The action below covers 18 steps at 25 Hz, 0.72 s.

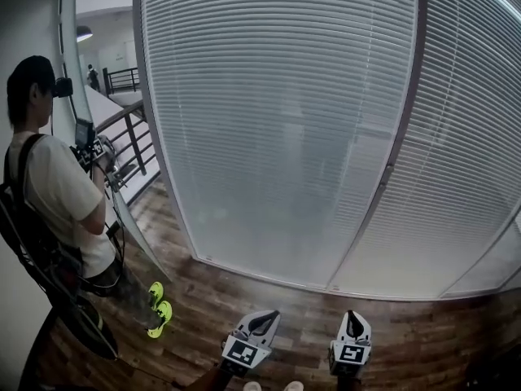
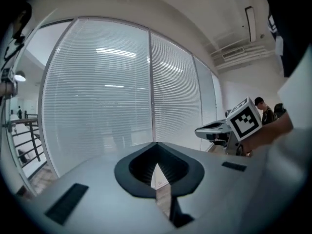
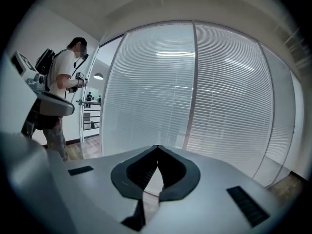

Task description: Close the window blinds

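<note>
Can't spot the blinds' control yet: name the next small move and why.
Probably raise the right gripper toward the frame post between the blinds to look for a wand or cord there. Both it and the left gripper sit low, short of the blinds, jaws together on nothing, and no control shows.

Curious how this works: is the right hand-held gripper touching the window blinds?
Apart. The head view shows the right hand-held gripper low in the picture, with a strip of wooden floor between its tip and the window blinds.
</note>
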Tool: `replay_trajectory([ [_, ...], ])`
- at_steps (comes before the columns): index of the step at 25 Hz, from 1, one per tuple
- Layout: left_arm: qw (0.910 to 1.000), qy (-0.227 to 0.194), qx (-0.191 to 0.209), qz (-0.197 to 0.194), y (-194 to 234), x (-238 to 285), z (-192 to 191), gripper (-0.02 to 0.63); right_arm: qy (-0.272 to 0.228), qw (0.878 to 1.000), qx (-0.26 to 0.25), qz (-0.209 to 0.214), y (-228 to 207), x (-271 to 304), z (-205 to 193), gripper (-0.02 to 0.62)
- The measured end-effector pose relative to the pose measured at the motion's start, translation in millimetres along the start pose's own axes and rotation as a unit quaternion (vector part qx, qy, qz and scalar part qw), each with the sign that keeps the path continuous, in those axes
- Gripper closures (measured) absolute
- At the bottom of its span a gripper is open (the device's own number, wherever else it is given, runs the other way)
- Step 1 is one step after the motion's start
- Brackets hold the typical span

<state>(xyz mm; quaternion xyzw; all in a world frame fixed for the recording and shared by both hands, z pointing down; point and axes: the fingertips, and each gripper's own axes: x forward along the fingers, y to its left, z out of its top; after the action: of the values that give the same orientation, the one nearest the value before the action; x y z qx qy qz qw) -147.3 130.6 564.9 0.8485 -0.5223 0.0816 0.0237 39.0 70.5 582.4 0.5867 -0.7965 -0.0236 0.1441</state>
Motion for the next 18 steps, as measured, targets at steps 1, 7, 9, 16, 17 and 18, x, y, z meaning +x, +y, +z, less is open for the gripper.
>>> replay_trajectory([
  [1,0.9999,0.002,-0.015,0.001,2.9,-5.5,-6.1,0.606,-0.002,1.0,0.0,0.004,7.5,-4.2,-1.2,0.592],
  [7,0.9981,0.009,-0.052,0.031,2.7,-14.8,-21.6,0.606,0.001,1.0,0.006,0.011,19.3,-34.9,-7.4,0.592],
  [9,0.9969,0.006,-0.062,0.047,9.5,-12.9,-12.6,0.606,-0.009,1.0,0.015,0.008,17.1,-37.6,2.5,0.592],
  [16,0.9961,-0.019,-0.078,0.038,-2.7,-9.9,12.1,0.606,-0.038,0.999,0.01,0.004,5.6,-46.2,23.4,0.592],
  [17,0.9963,-0.019,-0.075,0.037,-9.7,-10.5,12.8,0.606,-0.047,0.999,0.009,0.005,4.0,-49.9,23.8,0.592],
  [18,0.9967,-0.018,-0.071,0.036,-15.9,-8.4,13.2,0.606,-0.057,0.998,0.009,0.008,1.2,-51.8,23.8,0.592],
])
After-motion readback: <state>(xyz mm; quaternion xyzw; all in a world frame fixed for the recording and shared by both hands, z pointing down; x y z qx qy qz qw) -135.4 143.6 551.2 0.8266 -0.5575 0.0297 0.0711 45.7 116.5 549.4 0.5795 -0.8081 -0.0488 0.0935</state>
